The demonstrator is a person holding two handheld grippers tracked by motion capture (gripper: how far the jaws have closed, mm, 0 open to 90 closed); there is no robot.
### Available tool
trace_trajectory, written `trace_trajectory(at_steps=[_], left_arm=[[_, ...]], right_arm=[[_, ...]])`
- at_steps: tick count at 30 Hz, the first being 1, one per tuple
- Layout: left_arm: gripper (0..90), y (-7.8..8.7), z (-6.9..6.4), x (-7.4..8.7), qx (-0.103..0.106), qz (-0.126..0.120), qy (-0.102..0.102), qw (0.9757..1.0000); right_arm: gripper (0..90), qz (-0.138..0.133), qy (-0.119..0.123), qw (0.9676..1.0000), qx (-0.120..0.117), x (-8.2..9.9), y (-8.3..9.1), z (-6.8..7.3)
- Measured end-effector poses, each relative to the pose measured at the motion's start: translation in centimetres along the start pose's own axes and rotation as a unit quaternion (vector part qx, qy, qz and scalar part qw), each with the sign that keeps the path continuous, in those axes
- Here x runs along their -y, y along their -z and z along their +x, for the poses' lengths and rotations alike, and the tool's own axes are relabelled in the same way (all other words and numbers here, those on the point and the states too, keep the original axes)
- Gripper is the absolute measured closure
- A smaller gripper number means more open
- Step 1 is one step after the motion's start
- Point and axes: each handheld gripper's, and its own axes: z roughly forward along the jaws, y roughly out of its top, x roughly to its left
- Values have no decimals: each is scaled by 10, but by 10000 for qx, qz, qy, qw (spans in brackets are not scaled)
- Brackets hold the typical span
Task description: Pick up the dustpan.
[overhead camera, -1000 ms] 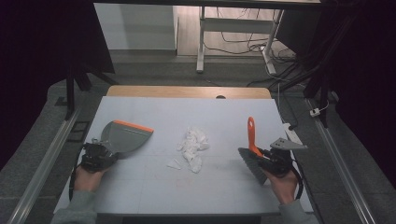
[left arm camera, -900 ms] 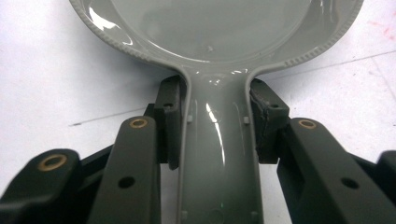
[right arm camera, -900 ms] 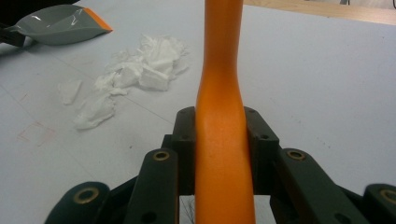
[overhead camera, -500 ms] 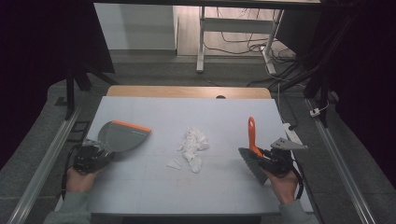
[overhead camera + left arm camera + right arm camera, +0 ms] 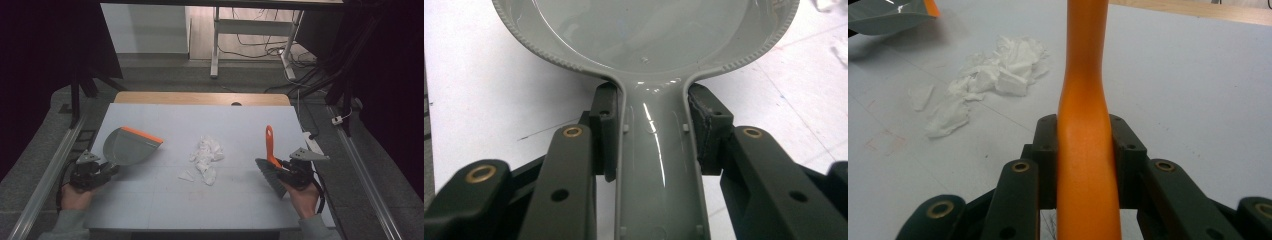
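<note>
A grey dustpan (image 5: 126, 147) with an orange lip lies on the white table (image 5: 240, 125) at the left. My left gripper (image 5: 100, 172) is shut on its handle (image 5: 659, 165), one jaw pressed to each side. At the right, my right gripper (image 5: 286, 172) is shut on a brush; its orange handle (image 5: 270, 145) points away from me and its grey bristles (image 5: 270, 176) sit beside the gripper. The same orange handle (image 5: 1085, 125) runs up between the jaws in the right gripper view. Crumpled white paper scraps (image 5: 205, 157) lie between the two tools, also seen as paper (image 5: 988, 75).
A wooden strip (image 5: 200, 98) runs along the table's far edge. Metal rails (image 5: 50, 170) flank the table on both sides. Beyond stand table legs and cables (image 5: 260, 45) on the floor.
My left gripper and the dustpan have slid back toward the table's near left edge. The right gripper and brush have stayed put.
</note>
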Motion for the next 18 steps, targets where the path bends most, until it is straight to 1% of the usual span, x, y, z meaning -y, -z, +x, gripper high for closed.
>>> trace_trajectory(at_steps=[2, 3, 6, 9, 10, 12, 18], left_arm=[[619, 1, -1, 1, 17, -6, -52, 10000], [619, 2, -1, 1, 80, -13, -103, 9999], [619, 3, -3, 2, 169, -29, -211, 9996], [619, 5, -7, 2, 254, -75, -371, 9990], [619, 5, -7, 2, 312, -72, -410, 9986], [619, 5, -10, 2, 364, -72, -518, 9980], [618, 8, -15, 2, 578, -95, -696, 9959]], right_arm=[[703, -4, 1, 10000, 8, 0, 1, 0], [703, -7, 1, 10000, 11, 0, 1, 0], [703, -11, -4, 10000, 19, -1, 1, 0], [703, -36, -9, 10000, 8, -1, 2, 0], [703, -36, -9, 10000, 8, -1, 2, 0], [703, -38, -17, 10000, 14, -1, 2, -1], [703, -70, -8, 10000, 6, -2, 3, 0]])
